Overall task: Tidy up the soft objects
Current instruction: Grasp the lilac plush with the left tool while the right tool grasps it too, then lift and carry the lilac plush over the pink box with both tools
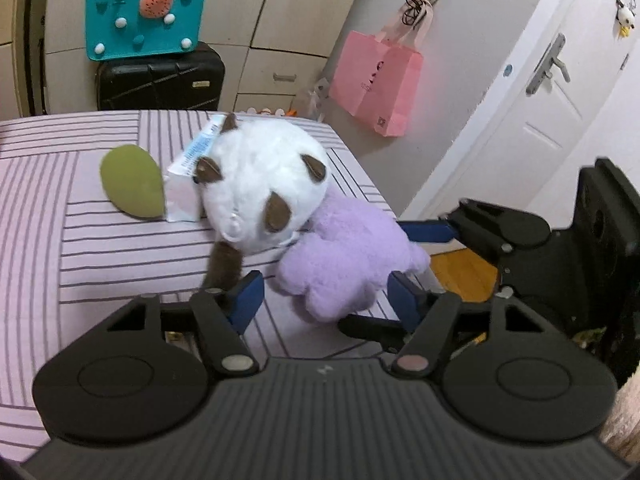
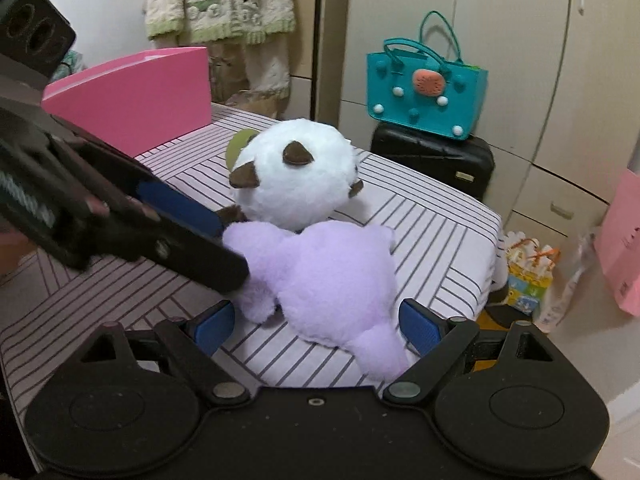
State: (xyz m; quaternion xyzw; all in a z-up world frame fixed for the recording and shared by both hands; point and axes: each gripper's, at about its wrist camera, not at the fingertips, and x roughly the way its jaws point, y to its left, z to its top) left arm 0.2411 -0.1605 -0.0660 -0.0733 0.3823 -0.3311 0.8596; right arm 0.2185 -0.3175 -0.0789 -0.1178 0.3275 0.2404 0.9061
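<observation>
A plush toy with a round white head (image 1: 260,184) (image 2: 296,176), brown ears and a lilac body (image 1: 344,252) (image 2: 332,268) lies near the corner of a striped bed (image 1: 120,248) (image 2: 440,236). My left gripper (image 1: 326,288) (image 2: 234,250) straddles a lilac limb near the toy's brown arm. A strip of sheet shows between its left pad (image 1: 250,296) and the plush. My right gripper (image 2: 318,320) (image 1: 372,274) stands open around the lower body from the other side, its blue pads (image 2: 420,326) beside the fur. A green leaf-shaped piece (image 1: 132,184) and a white printed tag (image 1: 188,180) lie behind the head.
A pink box (image 2: 132,96) stands at the bed's far side. A teal bag (image 1: 144,20) (image 2: 424,92) sits on a black suitcase (image 1: 160,80) (image 2: 432,160) past the bed. A pink paper bag (image 1: 376,84) hangs by a white door (image 1: 540,92). Gift bags (image 2: 528,276) stand on the floor.
</observation>
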